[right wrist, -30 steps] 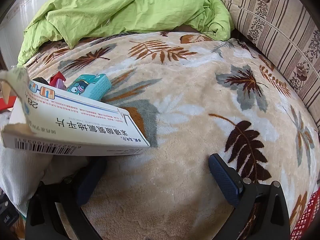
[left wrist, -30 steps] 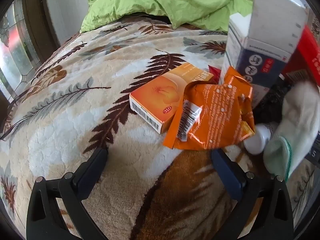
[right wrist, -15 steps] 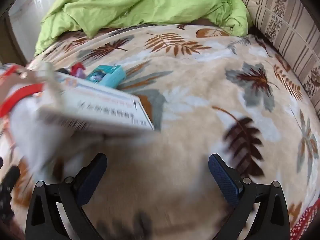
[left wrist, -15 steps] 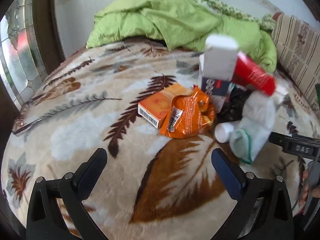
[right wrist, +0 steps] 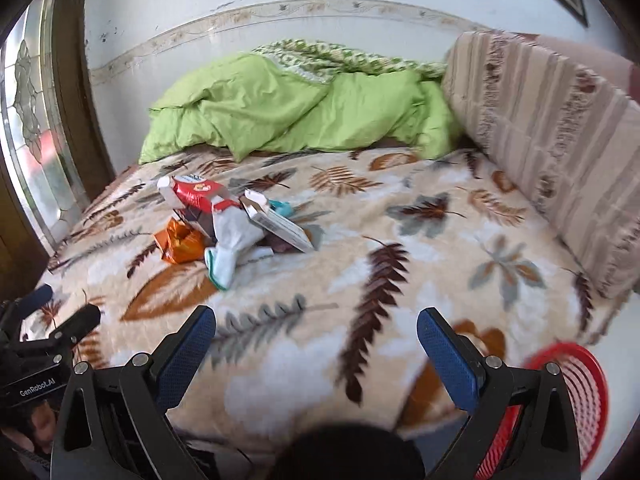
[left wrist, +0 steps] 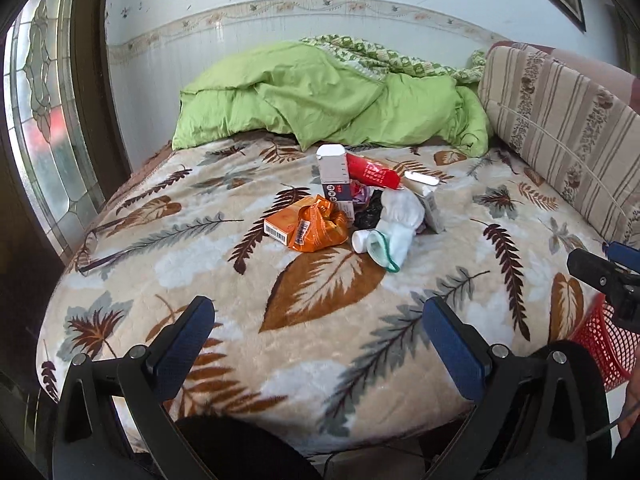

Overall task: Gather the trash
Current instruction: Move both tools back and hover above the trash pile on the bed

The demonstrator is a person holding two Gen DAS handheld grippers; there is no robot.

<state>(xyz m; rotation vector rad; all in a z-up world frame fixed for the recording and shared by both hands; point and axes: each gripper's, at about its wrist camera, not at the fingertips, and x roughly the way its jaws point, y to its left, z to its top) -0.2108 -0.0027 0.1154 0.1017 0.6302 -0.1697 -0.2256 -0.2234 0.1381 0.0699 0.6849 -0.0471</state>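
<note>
A heap of trash lies mid-bed: an orange box, a crumpled orange wrapper, an upright white-and-blue carton, a red packet, a white sock, a small white bottle and a flat white box. The same heap shows in the right wrist view, with the wrapper, sock and red packet. My left gripper hangs open and empty over the bed's near edge. My right gripper is open and empty too, well short of the heap.
A red mesh basket stands on the floor at the bed's right front corner, also at the right edge. A green duvet is bunched at the head, a striped cushion lines the right side, and a glass door stands left.
Both grippers have pulled far back from the heap to the bed's near edge. The flat white box that filled the right wrist view now lies on the pile.
</note>
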